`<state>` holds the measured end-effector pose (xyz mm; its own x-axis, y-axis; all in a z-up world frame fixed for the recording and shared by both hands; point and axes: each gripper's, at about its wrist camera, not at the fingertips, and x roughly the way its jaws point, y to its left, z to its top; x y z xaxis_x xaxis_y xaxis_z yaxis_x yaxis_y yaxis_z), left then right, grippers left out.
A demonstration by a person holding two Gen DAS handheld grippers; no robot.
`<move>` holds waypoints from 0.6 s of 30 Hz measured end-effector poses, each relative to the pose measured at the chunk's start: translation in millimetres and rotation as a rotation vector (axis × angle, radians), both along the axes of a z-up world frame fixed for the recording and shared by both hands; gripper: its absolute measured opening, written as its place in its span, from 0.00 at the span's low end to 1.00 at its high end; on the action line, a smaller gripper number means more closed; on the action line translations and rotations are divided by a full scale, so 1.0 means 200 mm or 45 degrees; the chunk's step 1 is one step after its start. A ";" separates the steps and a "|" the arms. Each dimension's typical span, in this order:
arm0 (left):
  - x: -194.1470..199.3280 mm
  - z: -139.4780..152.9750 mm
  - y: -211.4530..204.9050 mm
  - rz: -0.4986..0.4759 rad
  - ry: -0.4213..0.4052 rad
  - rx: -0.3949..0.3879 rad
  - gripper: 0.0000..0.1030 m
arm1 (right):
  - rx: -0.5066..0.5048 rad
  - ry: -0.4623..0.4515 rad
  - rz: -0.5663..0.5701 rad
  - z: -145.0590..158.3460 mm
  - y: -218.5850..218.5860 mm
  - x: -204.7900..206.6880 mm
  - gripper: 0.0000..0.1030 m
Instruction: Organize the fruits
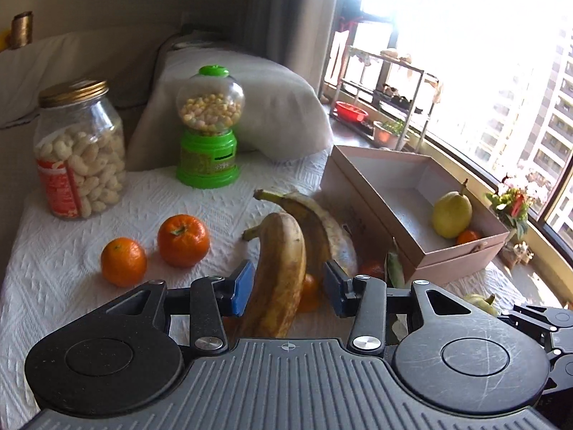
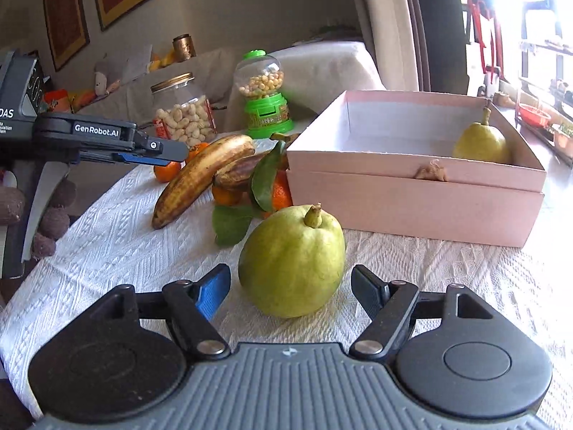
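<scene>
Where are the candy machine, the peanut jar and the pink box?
candy machine (image 1: 207, 150), left wrist view, green base
peanut jar (image 1: 80, 150), left wrist view, glass body
pink box (image 2: 412, 197), right wrist view, front wall

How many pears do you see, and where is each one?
2. One pear lies inside the pink box, at its right end. The other pear stands on the white cloth, between the open fingers of the right claw. More may be hidden.

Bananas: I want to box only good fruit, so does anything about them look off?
Yes. Both bananas look overripe: the near banana, between the open left gripper, is heavily browned, and the rear banana has dark, greyish patches. The pear looks sound.
</scene>
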<state>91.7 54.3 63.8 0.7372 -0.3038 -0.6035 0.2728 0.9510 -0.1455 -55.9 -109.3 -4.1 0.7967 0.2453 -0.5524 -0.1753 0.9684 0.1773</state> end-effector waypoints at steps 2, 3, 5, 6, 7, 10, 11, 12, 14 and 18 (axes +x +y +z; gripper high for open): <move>0.06 -0.01 -0.06 0.007 0.022 0.066 0.47 | 0.030 0.014 -0.006 -0.01 -0.02 0.00 0.73; 0.09 -0.02 -0.08 0.006 0.043 0.088 0.47 | 0.038 0.014 -0.006 -0.01 -0.02 0.00 0.73; 0.14 -0.06 -0.09 0.005 0.093 0.110 0.46 | 0.036 0.013 -0.014 -0.01 -0.02 -0.01 0.75; 0.16 -0.08 -0.09 0.004 0.119 0.106 0.46 | 0.038 0.020 -0.020 -0.02 -0.02 0.00 0.75; 0.18 -0.09 -0.09 0.007 0.138 0.101 0.46 | 0.044 0.025 -0.023 -0.02 -0.02 0.00 0.75; 0.22 -0.11 -0.07 0.015 0.175 0.055 0.47 | 0.055 0.035 -0.035 -0.03 -0.03 0.00 0.75; 0.24 -0.12 -0.06 0.015 0.191 0.034 0.47 | 0.055 0.040 -0.039 -0.03 -0.03 0.01 0.75; 0.25 -0.12 -0.04 0.016 0.205 0.011 0.47 | 0.057 0.042 -0.042 -0.03 -0.03 0.01 0.75; 0.26 -0.14 -0.01 0.023 0.237 -0.060 0.47 | 0.059 0.041 -0.044 -0.03 -0.03 0.01 0.75; 0.28 -0.15 0.05 0.057 0.290 -0.169 0.45 | 0.059 0.043 -0.048 -0.03 -0.03 0.01 0.75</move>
